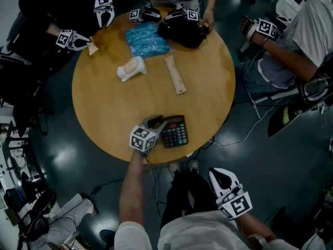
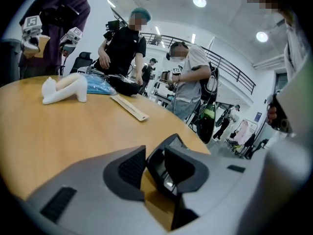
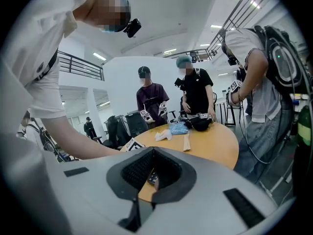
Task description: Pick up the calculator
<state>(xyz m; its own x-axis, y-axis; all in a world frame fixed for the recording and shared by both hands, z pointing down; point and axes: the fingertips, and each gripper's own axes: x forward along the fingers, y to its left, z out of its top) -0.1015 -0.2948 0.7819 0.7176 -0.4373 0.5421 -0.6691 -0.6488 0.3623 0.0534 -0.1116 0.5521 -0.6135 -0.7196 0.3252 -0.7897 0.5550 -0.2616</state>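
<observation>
My left gripper (image 1: pixel 156 123) sits low at the near edge of the round tabletop (image 1: pixel 104 113). Its fingers (image 2: pixel 131 169) stand wide apart and straddle the left end of the calculator (image 1: pixel 175 131). In the left gripper view, the dark case lies against the right finger. A wedge of bare wood shows between the case and the left pad, so I read the fingers as released, not clamped.

The calculator lies flat on the tabletop at its near rim, just beside the marker cube. It is a black plastic slab with rows of pale keys and a dark display strip at the far end.

My right gripper (image 1: pixel 214 173) hangs off the tabletop, well apart from it over the dark floor. Its fingertips meet and it grasps nothing.

The fingers are smooth light-grey shells lined with black ribbed pads. The tabletop is a warm, matte wood veneer.

Farther across lie a flat pale wooden strip (image 1: pixel 175 74), a lumpy white moulded piece (image 1: pixel 131 68), a crinkled blue plastic packet (image 1: pixel 146 39) and a soft black bag (image 1: pixel 182 29).
</observation>
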